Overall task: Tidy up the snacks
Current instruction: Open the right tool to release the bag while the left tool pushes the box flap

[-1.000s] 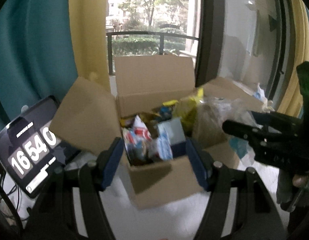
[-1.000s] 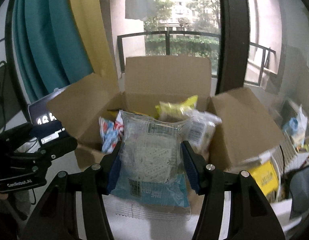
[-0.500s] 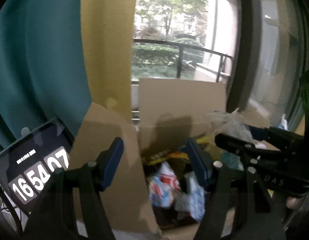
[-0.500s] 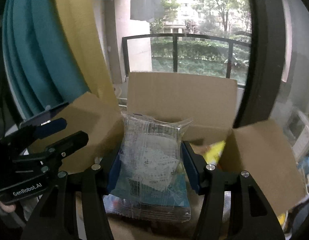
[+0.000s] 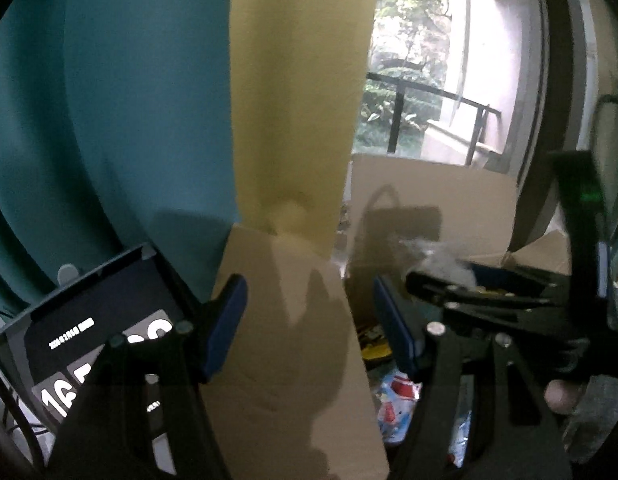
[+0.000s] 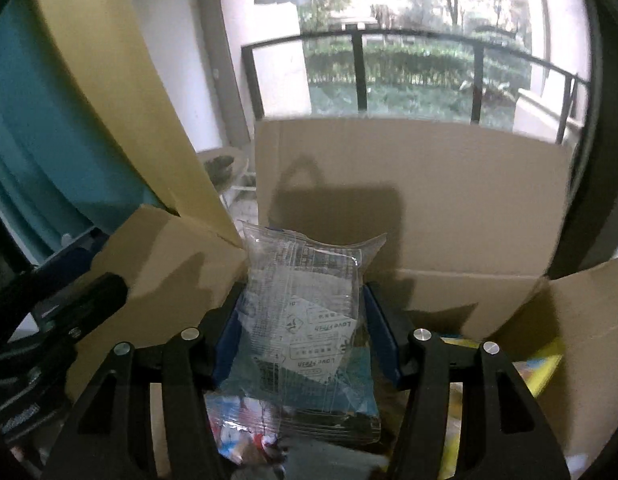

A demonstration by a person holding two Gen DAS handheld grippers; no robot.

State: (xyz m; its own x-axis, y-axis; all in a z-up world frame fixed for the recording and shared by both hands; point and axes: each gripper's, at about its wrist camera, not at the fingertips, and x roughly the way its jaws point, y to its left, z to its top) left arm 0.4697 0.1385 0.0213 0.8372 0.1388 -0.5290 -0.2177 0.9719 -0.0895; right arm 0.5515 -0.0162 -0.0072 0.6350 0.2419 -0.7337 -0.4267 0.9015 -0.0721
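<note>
Right gripper (image 6: 305, 332): jaws clamped on one clear packet (image 6: 305, 320), held upright over the box (image 6: 409, 200).
Left gripper (image 5: 309, 320): jaws apart, nothing between the pads, one box flap (image 5: 293, 360) behind.
Box: one, open, three flaps seen, several snacks (image 5: 393, 404) inside.
Tablet (image 5: 89, 320): one, left of box.

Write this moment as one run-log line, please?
right gripper: shut on clear snack packet | position: over open cardboard box | left gripper: open, empty, facing box flap
</note>
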